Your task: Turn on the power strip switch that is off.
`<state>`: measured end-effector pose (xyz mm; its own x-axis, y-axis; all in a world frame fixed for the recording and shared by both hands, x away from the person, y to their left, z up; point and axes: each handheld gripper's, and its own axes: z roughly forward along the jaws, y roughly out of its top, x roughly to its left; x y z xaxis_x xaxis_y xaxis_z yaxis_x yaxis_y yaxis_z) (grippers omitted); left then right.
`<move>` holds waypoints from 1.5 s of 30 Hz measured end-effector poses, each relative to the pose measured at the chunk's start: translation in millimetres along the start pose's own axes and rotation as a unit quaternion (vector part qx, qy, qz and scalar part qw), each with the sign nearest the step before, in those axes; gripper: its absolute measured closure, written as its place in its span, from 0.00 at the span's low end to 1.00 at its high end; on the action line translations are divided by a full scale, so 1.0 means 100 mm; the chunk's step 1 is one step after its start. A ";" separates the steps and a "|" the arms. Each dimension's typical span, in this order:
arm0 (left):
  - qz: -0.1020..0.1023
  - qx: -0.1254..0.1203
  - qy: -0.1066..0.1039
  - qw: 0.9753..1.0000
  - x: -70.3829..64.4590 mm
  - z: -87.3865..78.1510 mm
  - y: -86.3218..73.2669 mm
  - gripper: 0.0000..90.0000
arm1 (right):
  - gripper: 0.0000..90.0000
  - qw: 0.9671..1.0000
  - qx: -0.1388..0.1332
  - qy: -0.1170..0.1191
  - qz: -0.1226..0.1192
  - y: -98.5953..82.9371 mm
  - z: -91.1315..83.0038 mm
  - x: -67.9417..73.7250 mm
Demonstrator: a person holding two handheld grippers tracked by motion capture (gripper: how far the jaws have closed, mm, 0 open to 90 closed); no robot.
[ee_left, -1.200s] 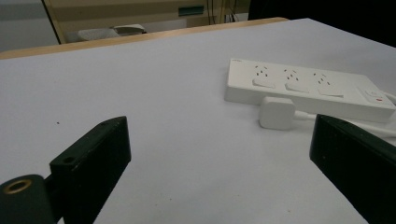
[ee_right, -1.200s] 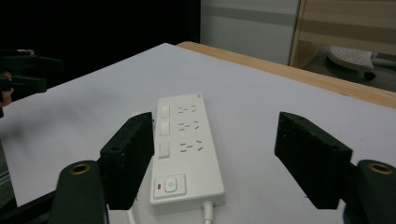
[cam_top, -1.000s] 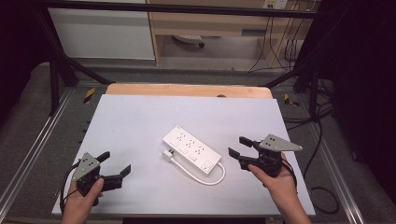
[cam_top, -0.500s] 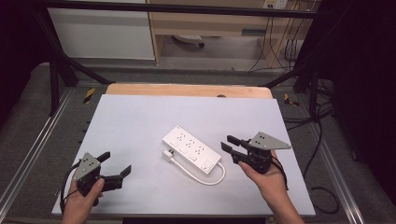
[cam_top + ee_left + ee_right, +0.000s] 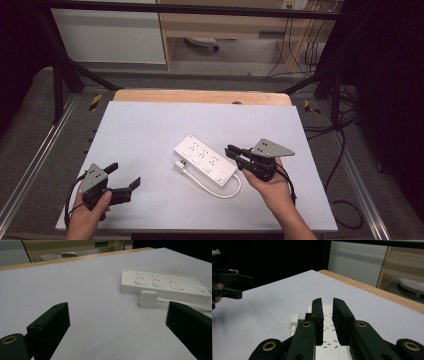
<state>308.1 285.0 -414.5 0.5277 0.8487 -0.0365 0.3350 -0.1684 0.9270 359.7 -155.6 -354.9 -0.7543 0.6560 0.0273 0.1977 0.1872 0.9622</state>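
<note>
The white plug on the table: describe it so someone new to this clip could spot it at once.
Start at the white table, then find the long white power strip lying at an angle near its middle. The plug is the small white block beside the strip's near-left end, joined to it by a looping white cord.

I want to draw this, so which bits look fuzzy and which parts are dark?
Left gripper view: the left gripper's own black jaws are blurry up close, while the white power strip and its plug look sharp. Right gripper view: the right gripper is fairly sharp; the upper left is almost black. High view: the white table is evenly lit, the room's corners dark.
</note>
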 end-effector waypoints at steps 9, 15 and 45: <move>0.001 0.000 0.000 1.000 0.00 0.00 0.00 0.06 | 0.97 1.000 0.004 0.005 -0.001 0.00 0.11 0.02; 0.001 0.000 -0.001 1.000 -0.01 0.00 0.00 0.06 | 0.99 1.000 0.007 0.009 -0.001 -0.02 0.17 0.03; 0.004 0.001 -0.001 1.000 -0.01 0.00 0.00 0.06 | 1.00 0.998 0.047 0.027 -0.016 -0.18 0.50 0.15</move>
<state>308.0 284.0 -414.3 0.5311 0.8468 -0.0300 0.3322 -0.1756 0.9267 376.0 -112.4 -385.0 -0.7938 0.6081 0.0138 0.2286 0.2772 0.9332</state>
